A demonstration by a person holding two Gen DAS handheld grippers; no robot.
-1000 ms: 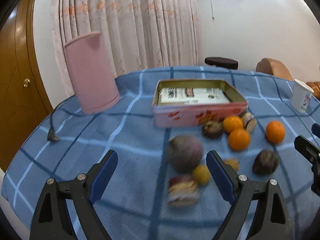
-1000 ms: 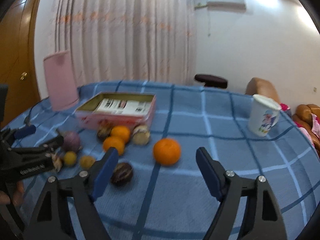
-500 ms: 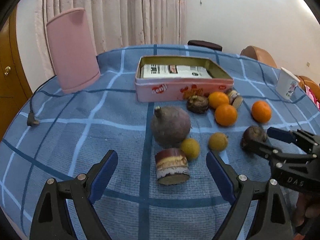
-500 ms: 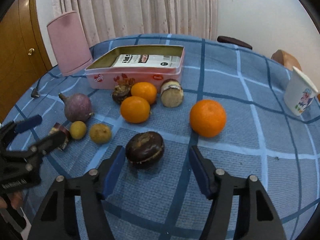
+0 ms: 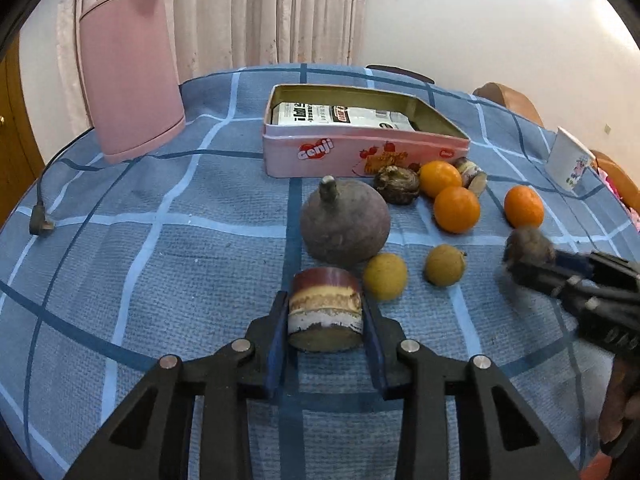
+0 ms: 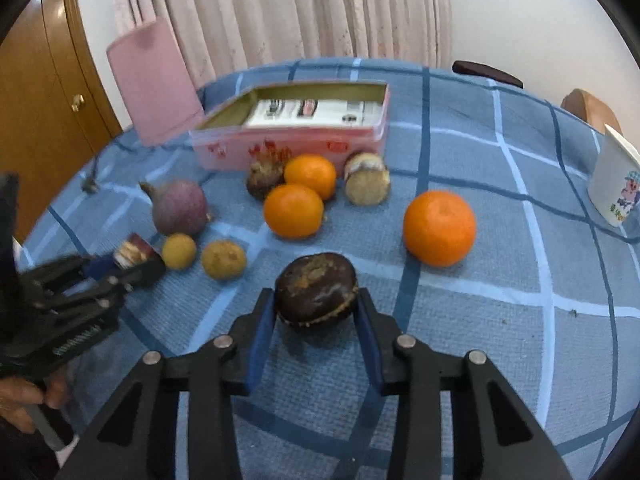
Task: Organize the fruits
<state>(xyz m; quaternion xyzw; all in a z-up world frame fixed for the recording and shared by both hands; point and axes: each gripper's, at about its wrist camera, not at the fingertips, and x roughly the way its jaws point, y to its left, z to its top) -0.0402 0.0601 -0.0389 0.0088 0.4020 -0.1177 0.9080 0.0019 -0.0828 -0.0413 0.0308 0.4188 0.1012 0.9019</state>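
Starting at the left, a pink bin (image 5: 128, 68) is seen by the table's (image 5: 120, 264) rim. The layered cake roll (image 5: 325, 314) is clamped by the left gripper (image 5: 325, 336); the dark pastry (image 6: 316, 292) is pinched by the right gripper (image 6: 316, 320). Bare checked cloth lies open rightward toward the paper cup (image 6: 616, 184), with curtains (image 6: 300, 12) behind.

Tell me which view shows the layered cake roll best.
The left wrist view. The cake roll sits centred and sharp between the left tool pads, its brown top and cream layers plain. In the right wrist view it is small, blurred and partly hidden behind that tool at the left edge.
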